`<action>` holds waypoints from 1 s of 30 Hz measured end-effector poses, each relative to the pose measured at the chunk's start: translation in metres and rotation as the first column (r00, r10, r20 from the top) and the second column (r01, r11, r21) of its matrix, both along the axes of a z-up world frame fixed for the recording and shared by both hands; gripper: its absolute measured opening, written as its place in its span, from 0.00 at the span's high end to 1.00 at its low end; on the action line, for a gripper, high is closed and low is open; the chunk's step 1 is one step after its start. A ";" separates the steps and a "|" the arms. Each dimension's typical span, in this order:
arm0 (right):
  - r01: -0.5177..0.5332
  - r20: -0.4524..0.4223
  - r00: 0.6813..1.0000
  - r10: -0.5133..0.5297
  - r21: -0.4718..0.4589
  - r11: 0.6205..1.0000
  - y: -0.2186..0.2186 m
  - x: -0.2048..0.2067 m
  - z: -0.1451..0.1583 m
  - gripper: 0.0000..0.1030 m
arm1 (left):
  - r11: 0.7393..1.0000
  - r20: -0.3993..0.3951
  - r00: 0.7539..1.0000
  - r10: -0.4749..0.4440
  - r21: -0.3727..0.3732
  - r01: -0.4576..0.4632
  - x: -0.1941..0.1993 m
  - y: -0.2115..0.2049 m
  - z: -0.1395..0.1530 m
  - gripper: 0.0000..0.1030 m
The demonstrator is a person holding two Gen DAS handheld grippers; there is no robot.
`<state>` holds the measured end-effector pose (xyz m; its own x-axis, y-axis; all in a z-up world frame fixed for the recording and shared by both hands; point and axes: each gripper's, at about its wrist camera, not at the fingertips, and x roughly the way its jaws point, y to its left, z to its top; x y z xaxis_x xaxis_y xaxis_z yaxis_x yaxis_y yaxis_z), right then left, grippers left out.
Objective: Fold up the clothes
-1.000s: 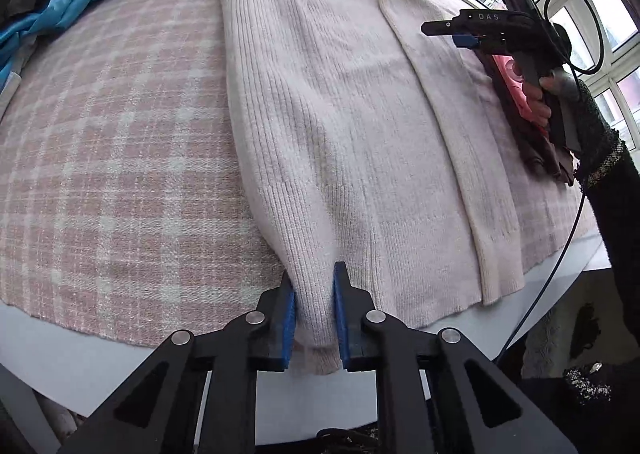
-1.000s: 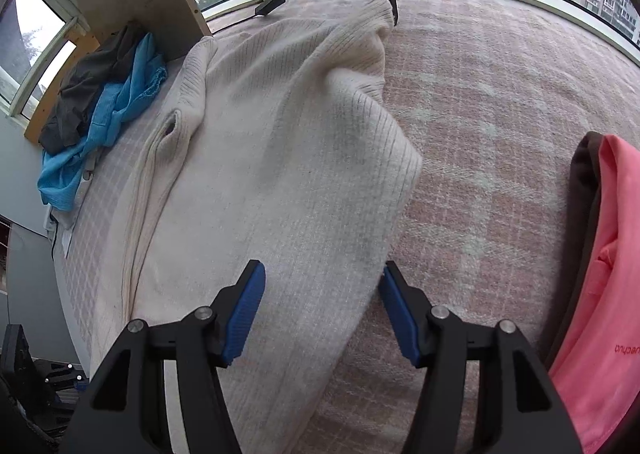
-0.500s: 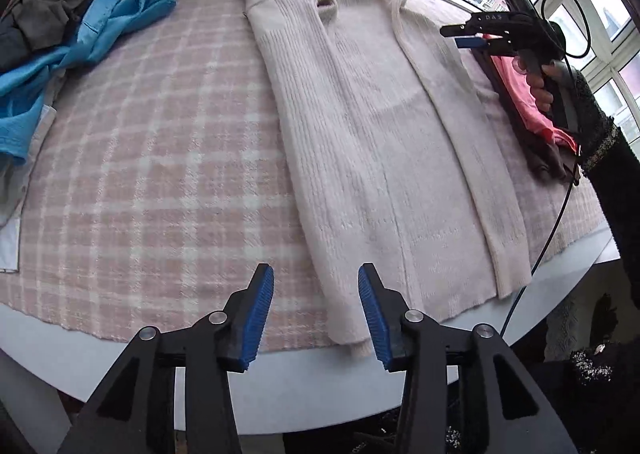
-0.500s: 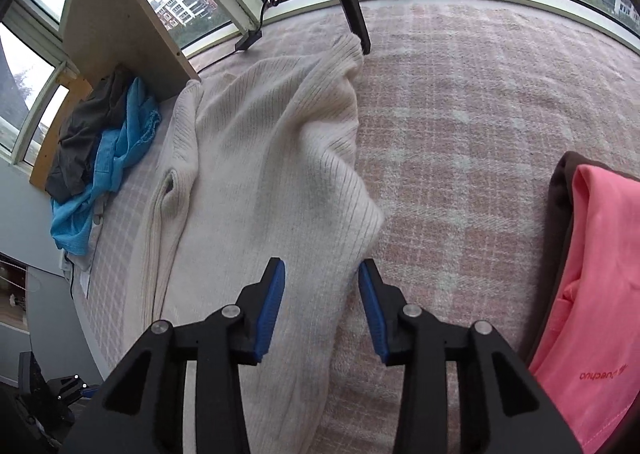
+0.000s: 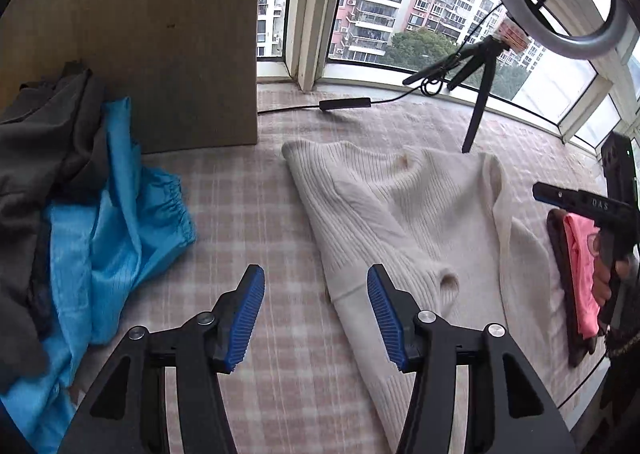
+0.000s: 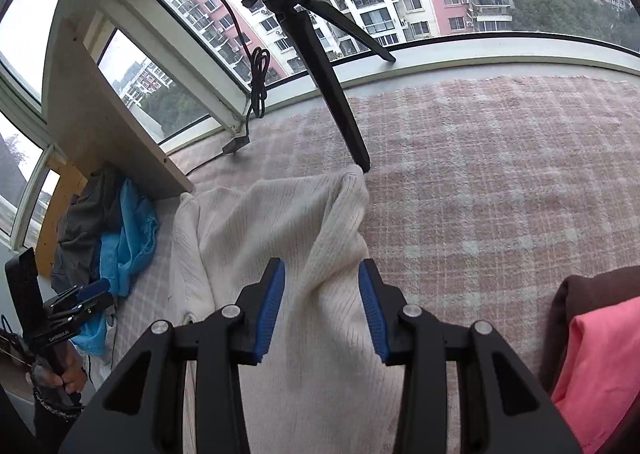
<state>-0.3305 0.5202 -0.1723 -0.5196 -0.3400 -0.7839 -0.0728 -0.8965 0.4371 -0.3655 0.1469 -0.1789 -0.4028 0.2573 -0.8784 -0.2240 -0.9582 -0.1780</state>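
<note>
A cream ribbed sweater (image 5: 404, 213) lies flat on the pink plaid tablecloth (image 5: 248, 213), with both sleeves folded in over the body. My left gripper (image 5: 316, 310) is open and empty, above the cloth just left of the sweater's left edge. My right gripper (image 6: 322, 306) is open and empty over the sweater's (image 6: 280, 221) right shoulder fold. The right gripper also shows at the right edge of the left wrist view (image 5: 540, 189).
A blue garment (image 5: 116, 230) and a dark grey one (image 5: 48, 141) lie heaped at the left by a wooden board (image 5: 152, 33). A folded pink garment (image 5: 580, 266) on a brown one sits at the right. A black tripod (image 5: 476, 93) and cable stand by the window.
My left gripper let go of the sweater's bottom hem, opened and moved up along the left side toward the shoulder. My right gripper moved forward to the sweater's right shoulder.
</note>
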 end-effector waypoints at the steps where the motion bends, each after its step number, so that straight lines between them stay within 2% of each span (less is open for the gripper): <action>1: 0.009 0.008 1.000 -0.009 0.005 1.000 0.000 -0.006 -0.004 0.63 | 1.000 0.016 1.000 -0.002 0.017 0.001 -0.016 0.000 -0.007 0.50; 3: 0.028 0.026 0.999 -0.028 0.012 1.000 0.001 -0.018 -0.012 0.63 | 0.999 0.038 0.999 -0.009 0.038 0.008 -0.041 0.002 -0.018 0.49; 8: 0.040 0.084 0.996 -0.039 -0.012 0.999 0.007 -0.049 -0.041 0.63 | 0.998 0.047 0.998 -0.049 0.033 0.047 -0.071 0.016 -0.039 0.49; 15: 0.016 0.093 0.996 -0.013 -0.038 0.999 0.001 -0.076 -0.058 0.61 | 0.994 0.059 0.993 -0.103 0.027 0.102 -0.113 0.035 -0.069 0.47; 17: -0.004 0.089 0.996 0.007 -0.030 1.000 -0.005 -0.079 -0.061 0.61 | 0.993 0.062 0.991 -0.119 0.026 0.117 -0.124 0.040 -0.078 0.51; 18: -0.016 0.086 0.996 0.017 -0.022 1.000 -0.009 -0.080 -0.062 0.61 | 0.993 0.050 0.991 -0.121 0.022 0.120 -0.124 0.042 -0.078 0.56; 19: -0.029 0.080 0.996 0.029 -0.010 1.000 -0.012 -0.081 -0.063 0.61 | 0.993 0.031 0.992 -0.120 0.017 0.120 -0.121 0.043 -0.076 0.75; 20: -0.044 0.067 0.997 0.043 0.008 0.999 -0.016 -0.081 -0.062 0.63 | 0.993 0.011 0.993 -0.120 0.012 0.120 -0.118 0.044 -0.074 0.84; 21: -0.057 0.058 0.997 0.056 0.020 0.998 -0.020 -0.081 -0.061 0.79 | 0.993 -0.008 0.993 -0.119 0.006 0.119 -0.115 0.046 -0.072 0.85; 22: -0.066 0.054 0.996 0.065 0.021 0.998 -0.022 -0.080 -0.059 0.91 | 0.993 -0.027 0.993 -0.119 0.001 0.119 -0.112 0.047 -0.070 0.86; 26: -0.012 -0.083 0.996 0.019 0.080 0.997 -0.018 -0.062 -0.032 0.91 | 1.000 -0.171 0.985 -0.011 -0.007 0.010 -0.093 0.028 -0.047 0.87; 27: 0.002 -0.109 0.994 0.008 0.088 0.996 -0.015 -0.059 -0.028 0.91 | 1.000 -0.167 0.986 -0.013 -0.027 0.008 -0.095 0.029 -0.052 0.87; 28: 0.003 -0.100 0.995 0.006 0.092 0.996 -0.012 -0.060 -0.030 0.91 | 0.998 -0.151 0.988 -0.023 -0.056 0.014 -0.098 0.031 -0.059 0.87; 30: -0.001 -0.039 0.999 0.006 0.137 0.991 -0.011 -0.069 -0.043 0.91 | 0.995 -0.103 0.994 -0.045 -0.093 0.035 -0.106 0.035 -0.074 0.86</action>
